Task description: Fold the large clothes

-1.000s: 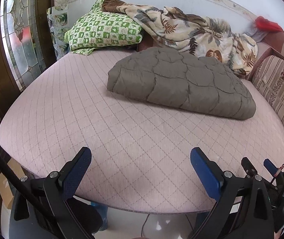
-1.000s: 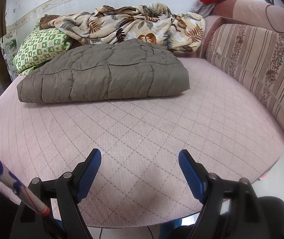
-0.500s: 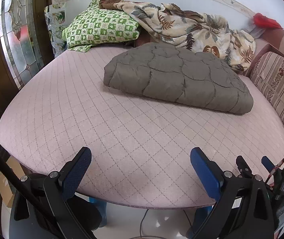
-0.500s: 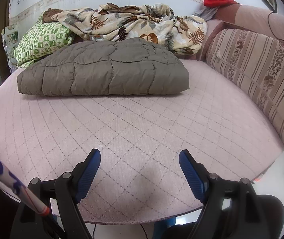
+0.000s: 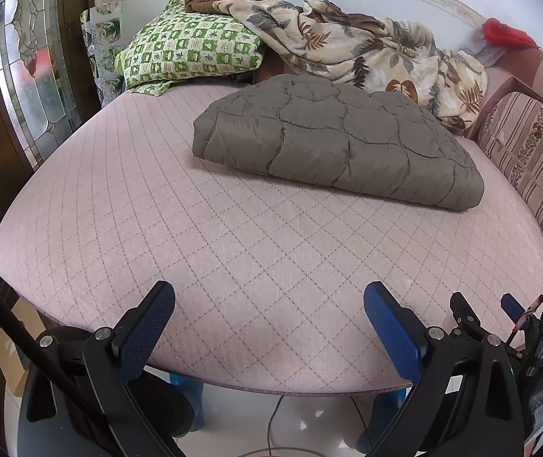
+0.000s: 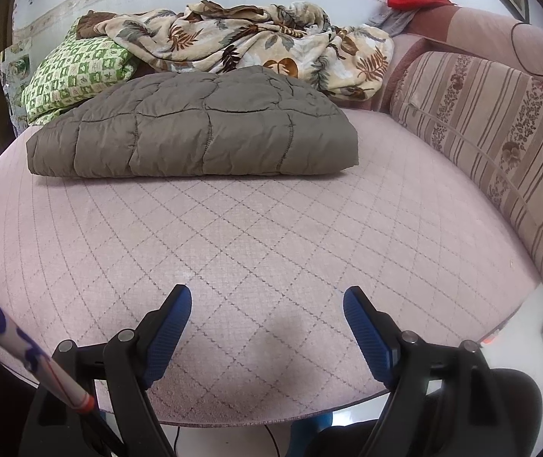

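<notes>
A grey-brown quilted jacket (image 5: 340,141) (image 6: 202,129) lies folded into a thick flat bundle on the far half of the pink quilted bed (image 5: 233,251) (image 6: 271,236). My left gripper (image 5: 269,304) hangs open over the bed's near edge, well short of the jacket, with nothing between its blue pads. My right gripper (image 6: 267,304) is open too, above the near part of the bed, also empty. In the left wrist view part of the right gripper shows at the lower right.
Behind the jacket are a green checked pillow (image 5: 191,53) (image 6: 73,76) and a crumpled leaf-print blanket (image 5: 366,49) (image 6: 263,42). A striped cushion (image 5: 534,160) (image 6: 500,144) lines the right side. A glazed wooden door (image 5: 31,68) stands left. White floor lies below the bed's edge.
Both grippers have drawn back and tilted slightly, so the bed's near edge and the floor show more. The jacket has not moved. Both stay open.
</notes>
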